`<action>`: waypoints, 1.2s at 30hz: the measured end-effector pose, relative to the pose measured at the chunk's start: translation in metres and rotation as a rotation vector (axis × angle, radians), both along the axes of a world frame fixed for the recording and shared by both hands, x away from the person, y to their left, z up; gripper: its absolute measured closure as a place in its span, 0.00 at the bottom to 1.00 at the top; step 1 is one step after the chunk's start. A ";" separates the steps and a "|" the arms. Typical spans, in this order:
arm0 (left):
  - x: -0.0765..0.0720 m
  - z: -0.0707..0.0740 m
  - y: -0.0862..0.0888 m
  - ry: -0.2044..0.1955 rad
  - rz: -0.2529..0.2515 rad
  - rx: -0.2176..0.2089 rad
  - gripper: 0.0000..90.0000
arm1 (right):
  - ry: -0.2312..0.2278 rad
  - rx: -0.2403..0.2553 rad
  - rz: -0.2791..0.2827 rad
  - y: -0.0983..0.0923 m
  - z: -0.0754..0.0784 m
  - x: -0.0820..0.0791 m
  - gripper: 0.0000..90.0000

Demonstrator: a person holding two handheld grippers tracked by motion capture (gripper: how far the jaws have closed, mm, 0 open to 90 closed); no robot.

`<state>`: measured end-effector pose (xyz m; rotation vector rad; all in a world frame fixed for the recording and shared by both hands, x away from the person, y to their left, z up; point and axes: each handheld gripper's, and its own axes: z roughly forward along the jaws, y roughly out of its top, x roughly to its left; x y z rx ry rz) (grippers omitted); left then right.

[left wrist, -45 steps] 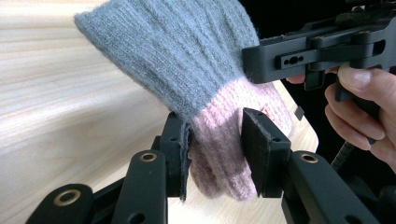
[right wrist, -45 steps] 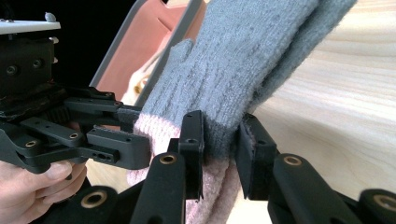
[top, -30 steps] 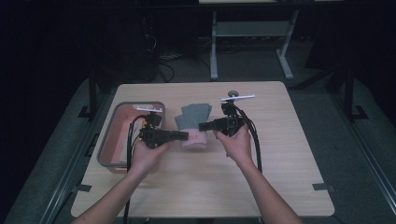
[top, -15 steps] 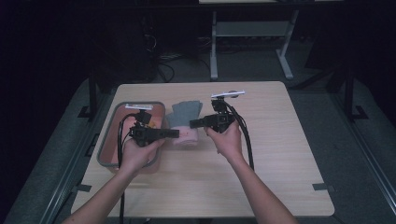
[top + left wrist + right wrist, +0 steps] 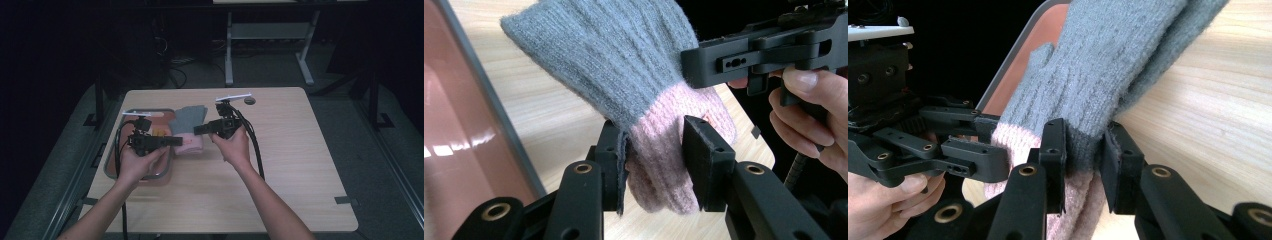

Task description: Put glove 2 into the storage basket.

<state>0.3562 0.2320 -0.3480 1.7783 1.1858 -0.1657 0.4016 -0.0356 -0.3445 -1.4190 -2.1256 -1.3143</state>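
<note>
From the high view, we see both hands out over the wooden desk, each holding a claw. Between them hangs a knitted glove, grey at the fingers and pink at the cuff, raised just beside the reddish tray at the desk's left edge. The left claw comes in from the tray side and meets the pink end; the right claw meets it from the other side, near where grey turns pink. Something small and yellow lies in the tray, too small for us to name. A small dark round thing sits near the far edge.

Over to the left gripper view: the left claw is pinching the pink cuff of the glove, its pads pressed into the wool on both sides. The grey part fans out above, over the desk, with the tray just beside. The right claw bites in from the side, a hand behind it.

Now the right gripper view: the right claw is clamped on the glove right at the grey-pink border, wool bunched between the pads. The left claw grips the pink end close by. We read no label or writing anywhere.
</note>
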 end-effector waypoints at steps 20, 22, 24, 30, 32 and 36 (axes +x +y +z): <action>-0.006 0.007 0.039 -0.017 0.049 0.010 0.70 | 0.003 0.033 0.043 0.040 0.004 0.008 0.81; -0.007 0.008 0.045 -0.019 0.057 0.013 0.70 | 0.005 0.042 0.045 0.046 0.002 0.009 0.81; -0.007 0.008 0.048 -0.021 0.059 0.014 0.70 | 0.004 0.044 0.046 0.048 0.002 0.009 0.81; -0.008 0.011 0.060 -0.026 0.078 0.016 0.70 | 0.001 0.049 0.060 0.065 0.005 0.012 0.81; -0.009 0.011 0.064 -0.029 0.083 0.019 0.70 | 0.001 0.048 0.062 0.067 0.005 0.013 0.81; -0.010 0.012 0.071 -0.027 0.093 0.024 0.70 | 0.011 0.061 0.068 0.075 0.004 0.014 0.81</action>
